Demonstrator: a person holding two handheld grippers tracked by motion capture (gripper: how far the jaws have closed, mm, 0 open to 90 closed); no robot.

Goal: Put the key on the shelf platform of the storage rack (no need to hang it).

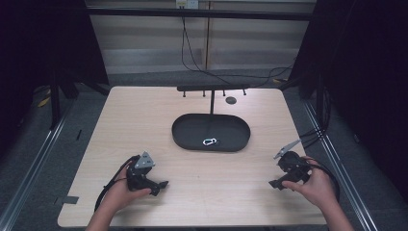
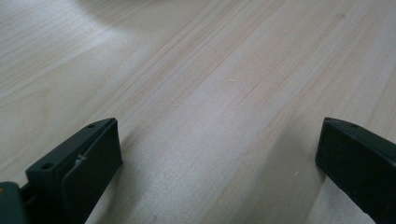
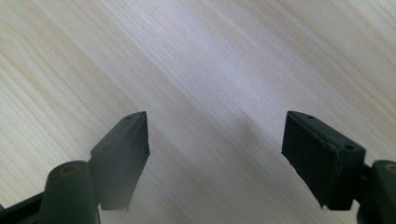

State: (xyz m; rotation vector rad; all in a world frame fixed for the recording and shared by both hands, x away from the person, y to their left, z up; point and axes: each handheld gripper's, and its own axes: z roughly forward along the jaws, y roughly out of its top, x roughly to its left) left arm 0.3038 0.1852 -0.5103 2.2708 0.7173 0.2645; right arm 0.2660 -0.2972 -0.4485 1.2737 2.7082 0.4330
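Lower left of the high view: your left tool (image 1: 162, 184) rests near the counter (image 1: 144, 115), jaws wide apart and empty. At frame centre, a small silver carabiner (image 1: 210, 142) lies in the near part of a dark oval tray (image 1: 185, 130). Lower right: your right tool (image 1: 273, 183), also apart and empty. To pick well, come over the tray rim, descend straight, straddle the clip.
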